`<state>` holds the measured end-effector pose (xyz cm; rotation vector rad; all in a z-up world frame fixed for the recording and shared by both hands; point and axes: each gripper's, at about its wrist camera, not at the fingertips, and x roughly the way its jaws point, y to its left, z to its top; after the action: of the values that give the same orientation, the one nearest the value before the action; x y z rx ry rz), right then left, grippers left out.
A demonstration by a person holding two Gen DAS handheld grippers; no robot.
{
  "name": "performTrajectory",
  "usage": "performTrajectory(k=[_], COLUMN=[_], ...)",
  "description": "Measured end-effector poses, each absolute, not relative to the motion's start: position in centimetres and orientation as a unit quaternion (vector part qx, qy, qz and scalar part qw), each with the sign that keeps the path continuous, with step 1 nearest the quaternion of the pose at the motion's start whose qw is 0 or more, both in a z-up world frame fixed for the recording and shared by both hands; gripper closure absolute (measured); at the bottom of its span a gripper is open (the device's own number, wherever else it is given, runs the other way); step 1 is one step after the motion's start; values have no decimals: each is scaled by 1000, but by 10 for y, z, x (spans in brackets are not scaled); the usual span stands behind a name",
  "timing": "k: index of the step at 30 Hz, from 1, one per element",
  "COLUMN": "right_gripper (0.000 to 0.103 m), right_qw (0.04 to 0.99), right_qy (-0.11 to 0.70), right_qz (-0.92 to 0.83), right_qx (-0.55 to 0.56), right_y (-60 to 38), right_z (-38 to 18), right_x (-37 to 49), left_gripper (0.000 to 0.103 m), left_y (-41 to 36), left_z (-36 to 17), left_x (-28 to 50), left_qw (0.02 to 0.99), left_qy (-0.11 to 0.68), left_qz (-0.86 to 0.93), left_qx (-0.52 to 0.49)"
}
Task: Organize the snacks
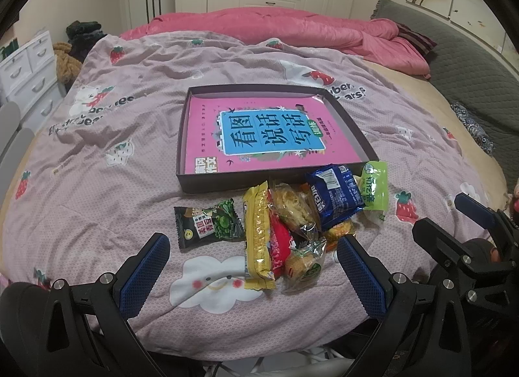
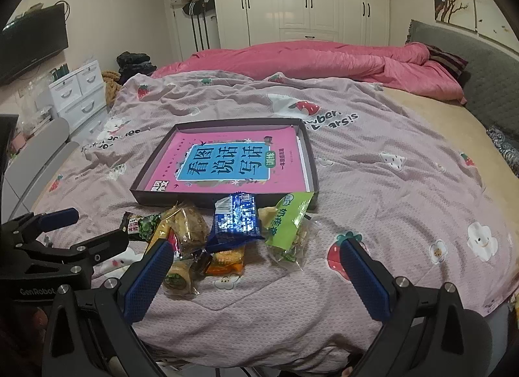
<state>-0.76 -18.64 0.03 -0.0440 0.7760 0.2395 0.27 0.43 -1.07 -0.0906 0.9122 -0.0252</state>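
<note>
Before the tray (image 1: 207,184), both the left gripper (image 1: 253,263) and right gripper (image 2: 256,266) are held released; the outlying black packet (image 1: 209,223), probably peas, is best grasped first.

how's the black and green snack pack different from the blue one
The black and green pack lies flat and alone on the quilt, left of the pile; the blue pack sits tilted atop other snacks, near the box. The first shows green peas, the second white lettering and a barcode. Both are sealed, outside the box.

Black tongs (image 1: 253,266), blue textured pads (image 1: 142,275), silver screws.
</note>
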Motion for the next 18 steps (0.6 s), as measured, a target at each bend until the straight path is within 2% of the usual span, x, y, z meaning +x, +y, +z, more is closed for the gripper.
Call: performTrajectory(k=[18], right_gripper=[0], right_qw=[912], right_qy=[395], right_qz=[113], right_qx=[3], right_y=[-194], right_z=[-8], right_x=[2], left_gripper=[0], left_y=[19], left_z=[-25], left_x=[15], left_qw=[883], left_qy=[466], left_qz=[-8], left_qx=[-57])
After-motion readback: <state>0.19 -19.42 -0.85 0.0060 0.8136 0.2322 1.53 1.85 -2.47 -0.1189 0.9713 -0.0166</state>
